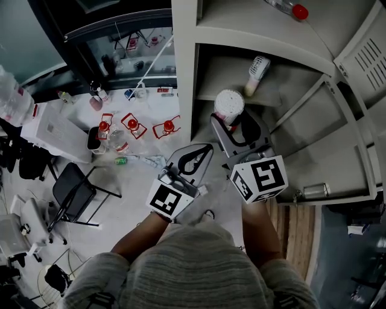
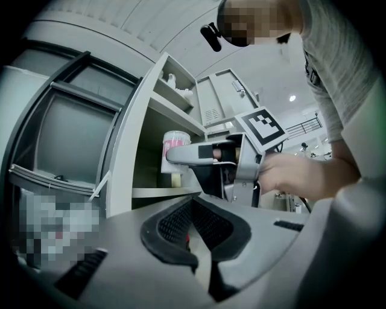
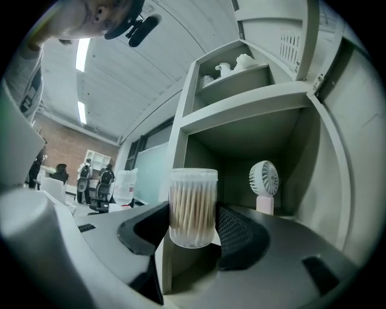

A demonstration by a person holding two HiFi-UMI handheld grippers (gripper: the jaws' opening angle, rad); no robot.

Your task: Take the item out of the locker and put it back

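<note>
item 1, right gripper (image 3: 193, 228): closed on a clear jar of cotton swabs (image 3: 193, 208), one pad on each side. the jar stands upright, white lid up, at the mouth of the locker's middle compartment, near its left wall.

item 2, left gripper (image 1: 194, 158): pads pressed together with nothing between them, held outside the locker and just left of my right gripper.

item 3, locker (image 1: 184, 72): pale grey metal with plain shelves, its door (image 1: 362, 66) swung open on the right.

item 4, middle shelf (image 1: 220, 81): bare painted metal carrying a small white handheld fan (image 1: 257, 72) towards the back, apart from the jar.

item 5, upper shelf: a bottle with a red cap (image 1: 292, 9).

item 6, bench (image 1: 78, 111): white top, left of the locker, carrying three red-capped bottles (image 1: 134, 125) in a row and other small clutter.

item 7, black chair (image 1: 72, 190): on the pale floor in front of the bench.

item 8, room: glass partition behind the bench, a strip of wooden flooring by the locker's foot, white ceiling with strip lights, and a brick wall far off.
</note>
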